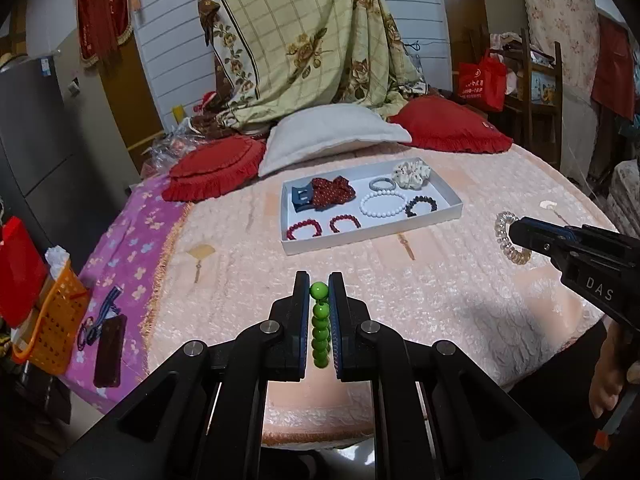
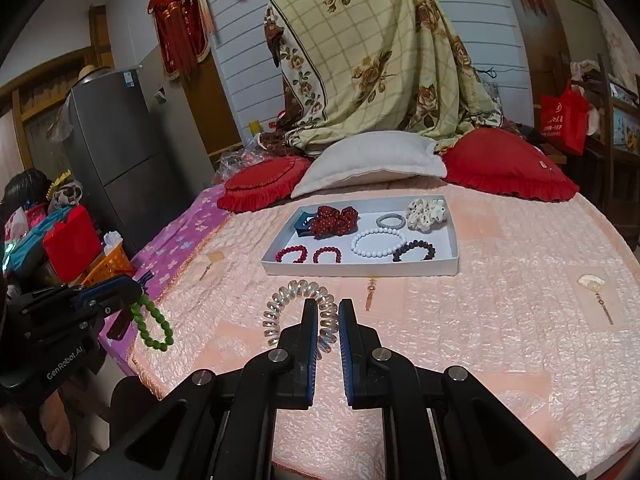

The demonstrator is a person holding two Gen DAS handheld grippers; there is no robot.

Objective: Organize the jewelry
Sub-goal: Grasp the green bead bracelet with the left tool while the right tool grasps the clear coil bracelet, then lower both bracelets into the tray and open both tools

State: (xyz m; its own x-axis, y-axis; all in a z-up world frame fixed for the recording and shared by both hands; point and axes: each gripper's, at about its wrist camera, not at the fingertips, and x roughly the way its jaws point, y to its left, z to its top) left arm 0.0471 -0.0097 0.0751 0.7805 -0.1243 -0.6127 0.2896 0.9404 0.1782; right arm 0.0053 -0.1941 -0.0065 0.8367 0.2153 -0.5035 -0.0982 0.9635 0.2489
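Left wrist view: your left gripper (image 1: 319,292) is clamped on a green bead bracelet (image 1: 320,328) above the bed's near edge; the white tray (image 1: 372,240), mid-bed, already holds bracelets and scrunchies.

Right wrist view: your right gripper (image 2: 329,312) pinches a clear coil hair tie (image 2: 280,308). Both pieces await the tray; open bedspread (image 2: 500,320) lies between.

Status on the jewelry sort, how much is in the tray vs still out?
Done: white tray already holds several bracelets and scrunchies. In hand: left claw shut on the green bead bracelet, right claw shut on the clear spiral hair tie, both short of the tray. Left: drop both in; small pendants remain on the bedspread.
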